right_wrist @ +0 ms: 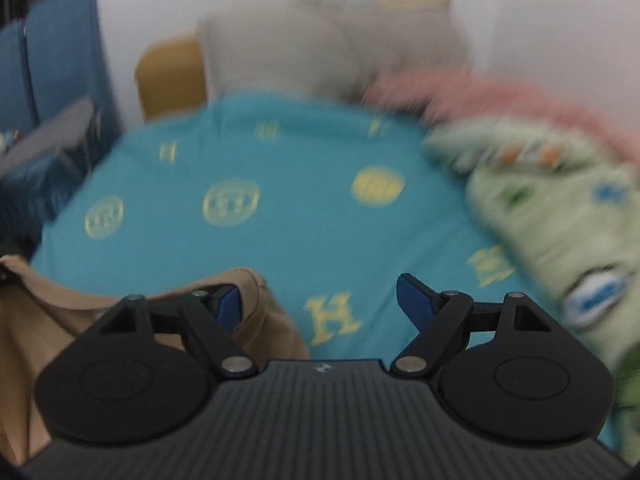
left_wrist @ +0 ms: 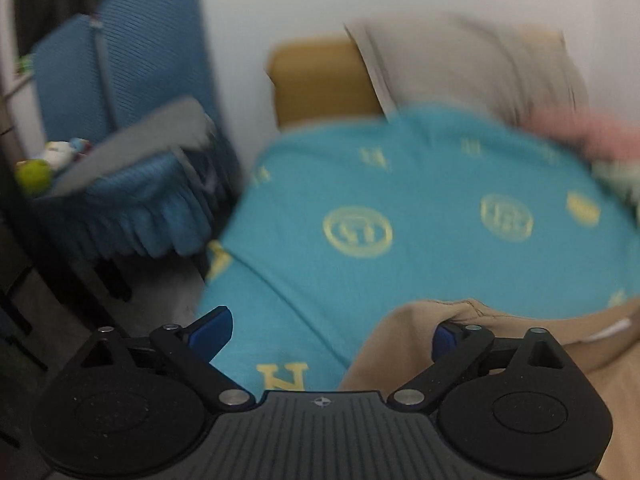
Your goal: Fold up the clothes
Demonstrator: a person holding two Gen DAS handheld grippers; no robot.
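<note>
Two handheld grippers hover, fingers spread, over a tan garment on a turquoise bedspread.

The left gripper (left_wrist: 326, 330) has its jaws wide apart, the tan garment (left_wrist: 500, 360) bunched around its right finger (left_wrist: 442, 338). The right gripper (right_wrist: 322, 302) is likewise parted and clamps nothing, the same cloth lying by its left finger. The garment sits at the near edge of the turquoise bedspread (right_wrist: 300, 168), well apart from the grey pillow (right_wrist: 332, 44) and green quilt (right_wrist: 560, 208). Both views are blurred.

Teal patterned bedsheet (right_wrist: 280, 240); grey pillow (left_wrist: 472, 64); blue chair (left_wrist: 120, 80); green quilt (right_wrist: 552, 216)
</note>
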